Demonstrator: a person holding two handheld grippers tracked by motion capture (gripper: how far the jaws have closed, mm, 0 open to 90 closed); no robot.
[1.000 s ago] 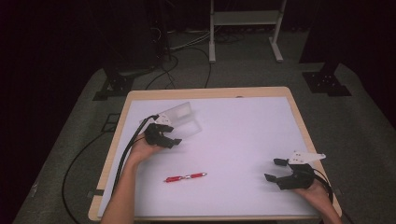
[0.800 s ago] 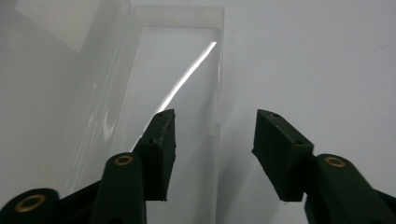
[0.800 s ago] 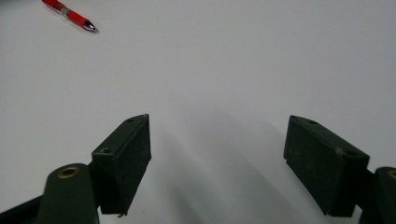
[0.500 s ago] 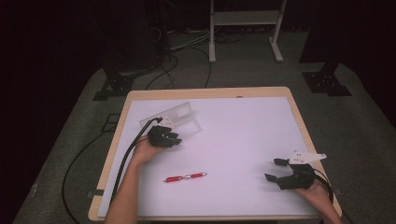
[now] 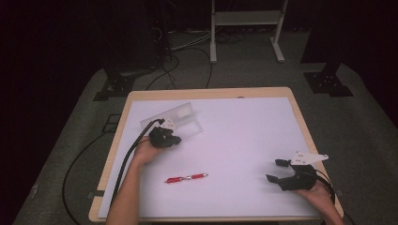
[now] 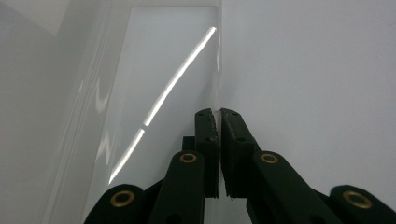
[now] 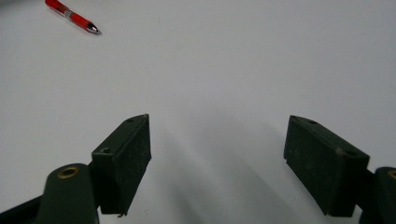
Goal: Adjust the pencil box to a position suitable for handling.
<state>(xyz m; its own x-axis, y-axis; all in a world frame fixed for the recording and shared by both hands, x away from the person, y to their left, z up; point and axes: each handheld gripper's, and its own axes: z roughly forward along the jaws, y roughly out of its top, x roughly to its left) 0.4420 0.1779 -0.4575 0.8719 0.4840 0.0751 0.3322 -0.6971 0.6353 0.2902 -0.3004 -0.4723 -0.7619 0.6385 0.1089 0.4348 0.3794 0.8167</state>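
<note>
A clear plastic box point(image 5: 182, 114) lies at the table's back left. My left gripper point(image 5: 172, 131) sits at its near edge. In the left gripper view the jaws have just been closing and now pinch the thin upright wall of the clear box point(image 6: 159, 70), so the left gripper point(image 6: 219, 115) is shut on it. A red pen point(image 5: 186, 178) lies flat near the front middle, apart from both hands. My right gripper point(image 5: 273, 170) rests at the front right, open with bare table between its pads point(image 7: 125, 158); the red pen point(image 7: 72, 16) shows far off at top left.
The white table top point(image 5: 244, 131) has a wooden rim point(image 5: 206, 93). A black cable point(image 5: 126, 159) trails from the left gripper over the left edge. Stand legs and cables lie on the dark floor behind the table.
The left gripper's jaws, spread wide a second ago, have come together on the clear box's near wall. The left hand shifted only slightly. Right hand and pen have not moved.
</note>
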